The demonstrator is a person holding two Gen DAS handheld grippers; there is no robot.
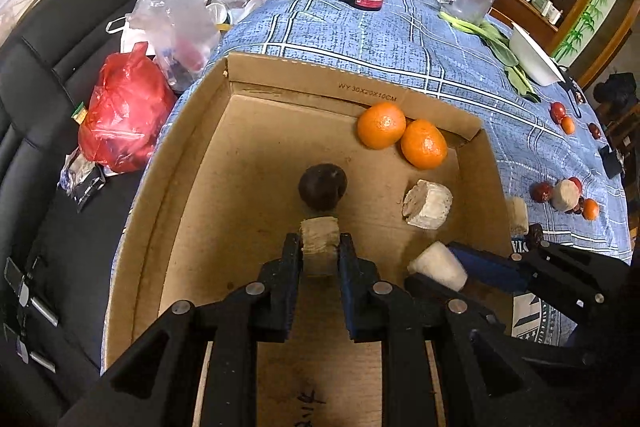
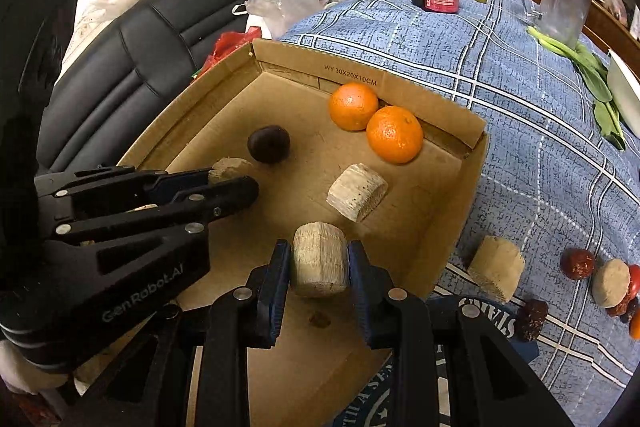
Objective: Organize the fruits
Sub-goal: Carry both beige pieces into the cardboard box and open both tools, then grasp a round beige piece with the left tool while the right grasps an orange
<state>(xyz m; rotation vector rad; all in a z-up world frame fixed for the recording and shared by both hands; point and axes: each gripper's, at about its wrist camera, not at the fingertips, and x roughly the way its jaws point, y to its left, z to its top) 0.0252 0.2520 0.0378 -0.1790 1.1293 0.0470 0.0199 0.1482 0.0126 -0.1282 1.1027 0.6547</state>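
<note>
Two hand-held tools reach into an open cardboard box (image 2: 472, 163) on a table covered with a blue checked cloth (image 2: 520, 107). The left tool (image 1: 320, 251), low in the frame's centre, pinches a small pale chunk (image 1: 319, 245) beside a dark round fruit (image 1: 322, 186). The right tool (image 2: 319, 263), at lower centre, pinches a larger pale chunk (image 2: 319, 259) just above the box floor, probably about to set it down. Two oranges (image 2: 376, 123) touch in the far corner of the box, with a third pale chunk (image 2: 357, 191) lying nearby. More fruit (image 2: 600, 279) waits on the cloth at the frame's right edge, so sorting looks unfinished.
</note>
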